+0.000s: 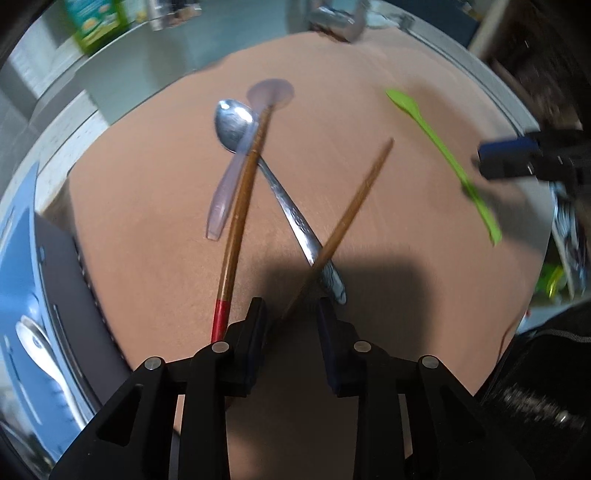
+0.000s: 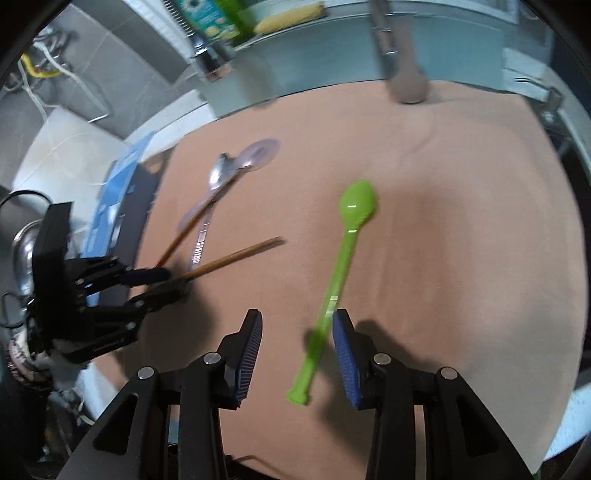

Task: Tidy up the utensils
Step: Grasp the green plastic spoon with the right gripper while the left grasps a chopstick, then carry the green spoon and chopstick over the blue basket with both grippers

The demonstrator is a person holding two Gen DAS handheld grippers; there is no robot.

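Two brown chopsticks lie on a tan cloth [image 1: 369, 258]. One chopstick [image 1: 354, 206] slants over the metal spoon's handle [image 1: 295, 218], and its near end sits in the gap of my left gripper [image 1: 291, 314], whose pads stand clear of it. The other, a red-tipped chopstick [image 1: 240, 206], rests across the metal spoon's bowl [image 1: 232, 123] and a translucent purple spoon [image 1: 225, 199]. A green plastic spoon [image 2: 343, 258] has its handle between the jaws of my right gripper [image 2: 297, 328], close to the right-hand pad and far from the left one.
A blue tray [image 1: 22, 258] holding a white spoon sits past the cloth's left edge. A green carton [image 2: 210, 18] and a brownish rounded object [image 2: 408, 88] stand at the back. The left gripper [image 2: 173, 282] shows at the right wrist view's left side.
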